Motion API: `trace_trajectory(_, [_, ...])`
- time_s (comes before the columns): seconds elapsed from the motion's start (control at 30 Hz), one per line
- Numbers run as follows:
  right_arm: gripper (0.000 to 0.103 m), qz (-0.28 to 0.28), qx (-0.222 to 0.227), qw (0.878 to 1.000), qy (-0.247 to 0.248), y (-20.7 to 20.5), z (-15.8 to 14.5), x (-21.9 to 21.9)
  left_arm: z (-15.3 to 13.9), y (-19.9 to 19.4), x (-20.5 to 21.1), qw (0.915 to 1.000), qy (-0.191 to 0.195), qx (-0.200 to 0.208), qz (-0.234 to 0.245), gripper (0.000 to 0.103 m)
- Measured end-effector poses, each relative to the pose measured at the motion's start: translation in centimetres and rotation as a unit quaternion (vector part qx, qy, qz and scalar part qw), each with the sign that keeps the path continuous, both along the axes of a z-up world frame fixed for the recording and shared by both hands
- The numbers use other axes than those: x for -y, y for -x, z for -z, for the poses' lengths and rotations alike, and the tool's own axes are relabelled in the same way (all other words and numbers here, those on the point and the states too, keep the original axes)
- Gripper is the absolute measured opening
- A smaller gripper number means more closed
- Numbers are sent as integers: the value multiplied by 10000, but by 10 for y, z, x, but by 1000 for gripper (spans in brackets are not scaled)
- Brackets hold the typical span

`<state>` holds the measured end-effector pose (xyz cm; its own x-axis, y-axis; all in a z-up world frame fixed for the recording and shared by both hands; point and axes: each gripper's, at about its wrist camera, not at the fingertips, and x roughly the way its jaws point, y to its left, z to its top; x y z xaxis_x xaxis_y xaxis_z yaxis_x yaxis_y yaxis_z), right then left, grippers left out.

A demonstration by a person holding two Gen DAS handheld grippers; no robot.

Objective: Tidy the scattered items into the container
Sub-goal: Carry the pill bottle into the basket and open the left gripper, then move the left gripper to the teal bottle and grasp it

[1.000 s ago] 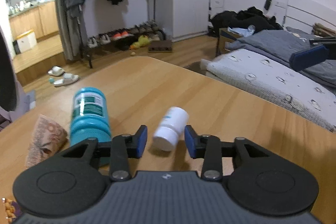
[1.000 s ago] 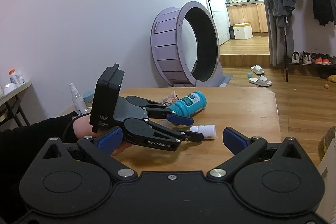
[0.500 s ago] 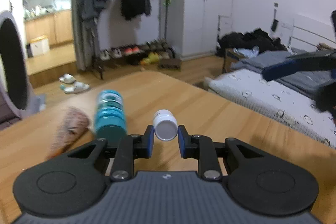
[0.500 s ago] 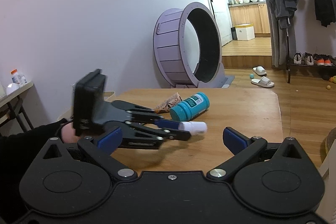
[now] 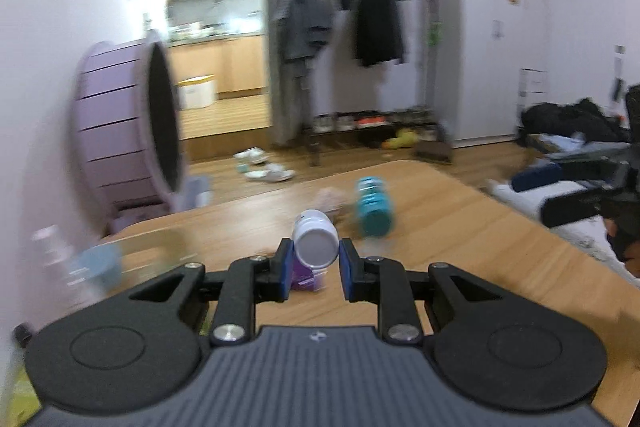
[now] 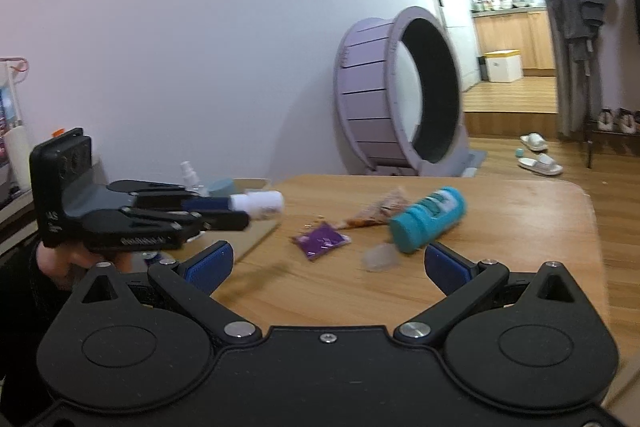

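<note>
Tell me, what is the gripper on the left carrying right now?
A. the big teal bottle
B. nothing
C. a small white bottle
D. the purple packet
C: the left gripper is shut on the small white bottle, lifted off the table; the teal bottle and purple packet lie there.

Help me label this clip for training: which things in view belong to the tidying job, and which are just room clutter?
Job:
white bottle, shut in the left gripper
teal bottle, lying on the table
purple packet
snack bag
cardboard box
right gripper, jaws open

Lying about:
purple wheel
slippers
clothes rack
</note>
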<state>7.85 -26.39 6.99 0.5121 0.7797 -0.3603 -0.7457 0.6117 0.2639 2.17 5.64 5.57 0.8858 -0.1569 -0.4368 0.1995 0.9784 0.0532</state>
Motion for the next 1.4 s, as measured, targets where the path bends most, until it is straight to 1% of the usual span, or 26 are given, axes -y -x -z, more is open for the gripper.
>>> trace_trajectory(0.13, [103,-279,15,9996,82,6,1,-23,-7,4,-32,9984,-140,-155,-519,23])
trace_trajectory(0.2, [103,-368,10,9993,92,9,1,-30,-6,0,-41,9965,-307,-260,-728,23])
trace_trajectory(0.23, [103,-408,-1,9991,94,10,1,-35,-4,-4,-45,9959,-341,-321,-773,23])
trace_trajectory(0.3, [103,-459,-8,9989,95,10,1,-40,0,-12,-53,9951,-290,-430,-847,23])
trace_trajectory(0.37, [103,-494,-23,9987,101,9,0,-45,7,-19,-58,9936,-361,-485,-951,23])
trace_trajectory(0.43, [103,-520,-33,9986,115,10,-1,-48,14,-27,-62,9916,-441,-556,-1081,27])
trace_trajectory(0.5, [103,-534,-49,9985,134,11,-1,-50,18,-33,-67,9904,-385,-716,-1118,27])
trace_trajectory(0.53, [103,-536,-53,9984,143,11,-1,-50,18,-31,-70,9906,-336,-719,-1117,29])
trace_trajectory(0.7, [103,-471,-72,9988,97,9,-3,-44,2,-18,-62,9939,-238,-403,-996,35])
trace_trajectory(0.83, [103,-351,-75,9993,110,4,-1,-39,-4,-11,-35,9980,-82,-196,-589,39])
trace_trajectory(0.93, [103,-205,-71,9997,140,1,0,-30,0,-14,-11,9992,84,-237,-301,41])
trace_trajectory(1.1, [103,60,-68,9998,149,-5,0,-16,23,-35,26,9985,225,-484,-139,44])
trace_trajectory(1.17, [103,136,-65,9998,139,-7,1,-11,30,-45,40,9982,269,-526,45,45])
trace_trajectory(1.4, [103,426,-35,9991,23,-13,-1,9,38,-95,72,9976,340,-556,253,48])
